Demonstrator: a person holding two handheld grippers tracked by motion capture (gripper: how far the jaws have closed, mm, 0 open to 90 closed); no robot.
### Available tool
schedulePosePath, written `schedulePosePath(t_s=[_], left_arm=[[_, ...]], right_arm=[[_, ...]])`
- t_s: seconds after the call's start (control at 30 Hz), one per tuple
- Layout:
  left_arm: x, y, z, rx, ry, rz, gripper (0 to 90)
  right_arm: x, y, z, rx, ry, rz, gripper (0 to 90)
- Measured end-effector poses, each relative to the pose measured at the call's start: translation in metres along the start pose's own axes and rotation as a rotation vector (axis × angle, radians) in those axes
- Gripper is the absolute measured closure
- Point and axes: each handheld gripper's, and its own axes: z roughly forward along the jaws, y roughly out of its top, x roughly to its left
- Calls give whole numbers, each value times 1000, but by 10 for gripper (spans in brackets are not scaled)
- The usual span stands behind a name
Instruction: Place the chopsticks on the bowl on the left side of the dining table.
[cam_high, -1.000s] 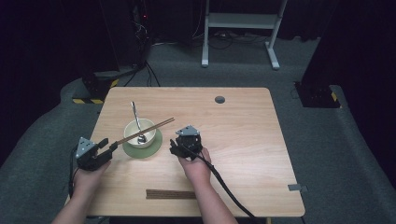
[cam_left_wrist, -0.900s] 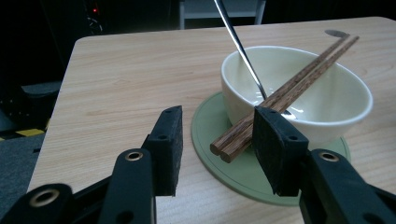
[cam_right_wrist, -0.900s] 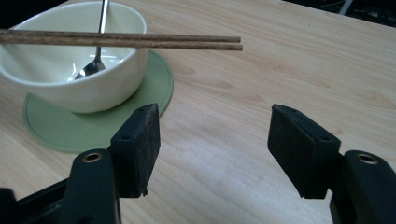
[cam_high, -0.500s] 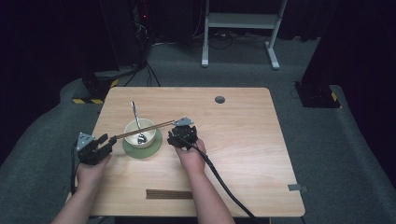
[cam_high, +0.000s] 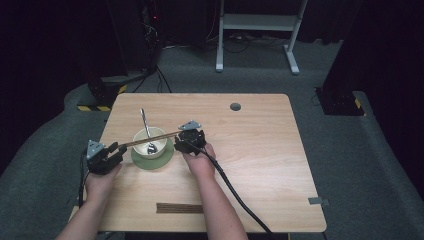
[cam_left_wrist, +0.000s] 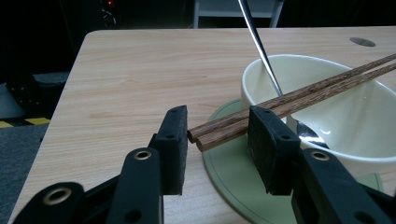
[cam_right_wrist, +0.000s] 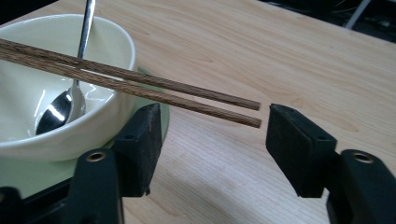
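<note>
Chopsticks (cam_high: 152, 140) lying as a pair across the rim of the cream bowl (cam_high: 159, 141), bowl on the green saucer (cam_high: 165, 161) left of centre on the table (cam_high: 260, 150). Metal spoon (cam_high: 145, 129) leaning in the bowl, handle pointing far.

Left tongs (cam_left_wrist: 217, 135): part open, jaws just been closing, thick ends of the chopsticks between the pads. Right-hand pad touching or nearly so, clear gap at the other pad (cam_left_wrist: 173, 140), so no clamp yet.

Right tongs (cam_right_wrist: 212, 126): open wide, thin tips between the jaws, touching neither pad.

Risks:
- Uneven closing on the left: one pad pushing first, sticks rolling or sliding sideways along the rim, pair splitting.
- Round sticks stacked, not side by side: likely to squirt over each other under squeeze, one dropping out.
- Thin tips at the right unsupported: lift from the left end alone means droop and pivot on the rim.
- Any drag across the rim could tip the bowl or knock the spoon handle.
- Second chopstick bundle (cam_high: 180, 208) at the near table edge, well apart, no clash.
</note>
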Motion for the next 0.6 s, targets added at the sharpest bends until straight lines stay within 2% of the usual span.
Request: schedulePosePath(t_s=[0.17,0.27,0.6], left_arm=[[-1,1,1,-2,-6,2,580],[-1,1,3,1,-12,5,580],[0,1,2,-3,-13,-7,572]], right_arm=[[0,1,4,-5,-8,5,283],[-1,0,6,-8,9,3,289],[2,-4,2,7,0,-15,327]])
